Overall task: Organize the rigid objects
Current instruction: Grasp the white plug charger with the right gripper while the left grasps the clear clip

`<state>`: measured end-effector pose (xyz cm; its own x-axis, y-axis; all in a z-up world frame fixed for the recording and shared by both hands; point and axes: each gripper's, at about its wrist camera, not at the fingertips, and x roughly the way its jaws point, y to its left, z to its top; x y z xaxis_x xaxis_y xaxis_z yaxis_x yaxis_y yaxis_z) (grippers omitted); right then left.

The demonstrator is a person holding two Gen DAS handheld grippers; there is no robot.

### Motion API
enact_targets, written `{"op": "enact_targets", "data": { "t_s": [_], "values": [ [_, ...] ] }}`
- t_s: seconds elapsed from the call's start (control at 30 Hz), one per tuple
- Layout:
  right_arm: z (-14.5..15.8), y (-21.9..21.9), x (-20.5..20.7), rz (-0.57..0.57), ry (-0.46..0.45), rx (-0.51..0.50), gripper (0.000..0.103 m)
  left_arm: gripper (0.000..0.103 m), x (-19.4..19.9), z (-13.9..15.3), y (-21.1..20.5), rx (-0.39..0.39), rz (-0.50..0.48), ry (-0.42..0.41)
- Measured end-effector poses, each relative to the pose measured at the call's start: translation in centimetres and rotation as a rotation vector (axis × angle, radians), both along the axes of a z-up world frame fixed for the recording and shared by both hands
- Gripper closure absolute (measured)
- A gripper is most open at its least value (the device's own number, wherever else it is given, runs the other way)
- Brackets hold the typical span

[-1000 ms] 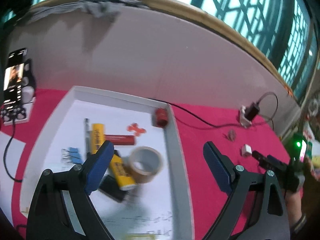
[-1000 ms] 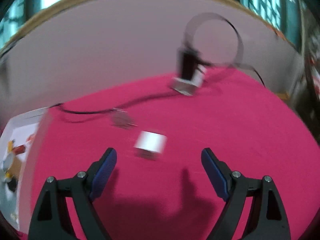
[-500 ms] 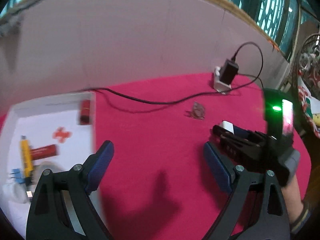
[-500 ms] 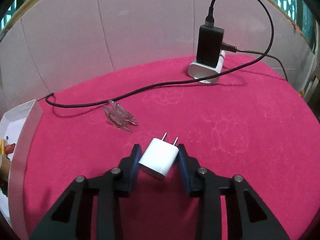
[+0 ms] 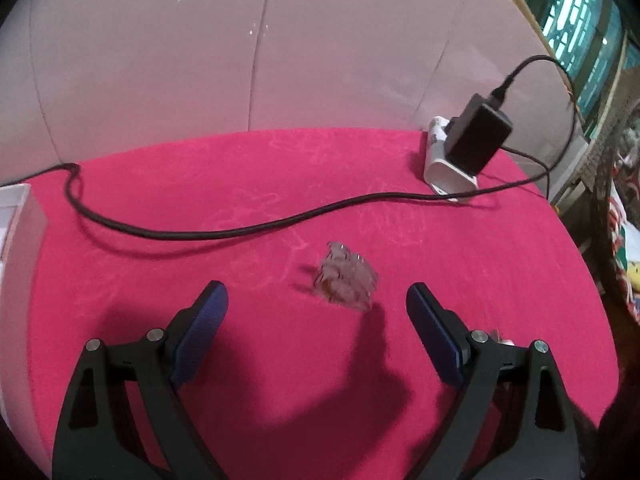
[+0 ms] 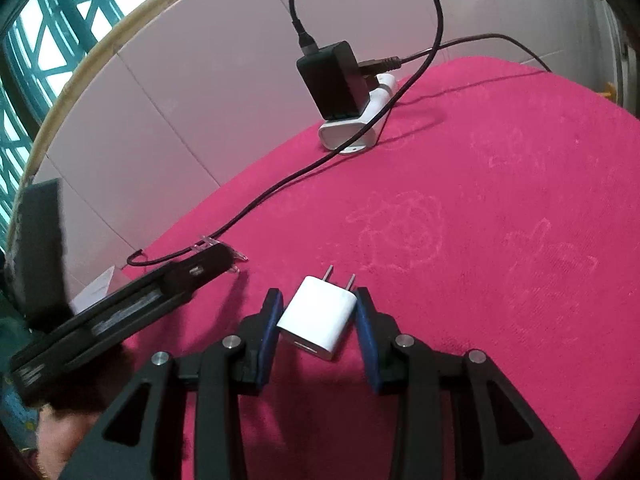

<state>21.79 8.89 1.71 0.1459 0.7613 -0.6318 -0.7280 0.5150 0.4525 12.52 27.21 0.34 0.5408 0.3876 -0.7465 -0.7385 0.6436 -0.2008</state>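
White charger (image 6: 318, 320) was gripped between the pads of right gripper (image 6: 316, 334), prongs pointing away, just above the pink cloth (image 6: 500, 240). Left gripper (image 5: 316, 328) was held wide open, nothing held, with clear plastic clip (image 5: 346, 276) lying on the cloth just ahead of its fingers

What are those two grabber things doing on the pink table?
A person is tidying small things. The right gripper is squeezing a white plug. The left gripper is wide open, reaching toward a clear hair clip on the pink cloth. A black charger sits at the back.
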Motion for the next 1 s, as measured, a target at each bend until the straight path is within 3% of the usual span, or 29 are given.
{"op": "enact_targets", "data": {
  "t_s": [0.2,0.3,0.63,0.83,1.0],
  "values": [
    [0.0,0.6,0.1,0.002,0.005,0.006,0.067,0.015,1.3,0.0,-0.1,0.041,0.005,0.015],
    [-0.1,0.6,0.1,0.002,0.012,0.012,0.067,0.066,1.1,0.1,-0.4,0.047,-0.008,0.006],
    [-0.1,0.4,0.2,-0.002,0.032,0.032,0.067,0.067,-4.3,1.0,-2.8,0.032,-0.095,-0.081],
    [0.5,-0.1,-0.6,-0.002,0.003,0.022,0.067,0.067,-8.2,3.4,-5.3,0.053,-0.128,-0.148],
    [2.6,-1.4,-1.9,0.000,-0.013,0.074,0.067,0.067,-12.0,6.4,-7.4,0.081,-0.145,-0.224]
  ]
}}
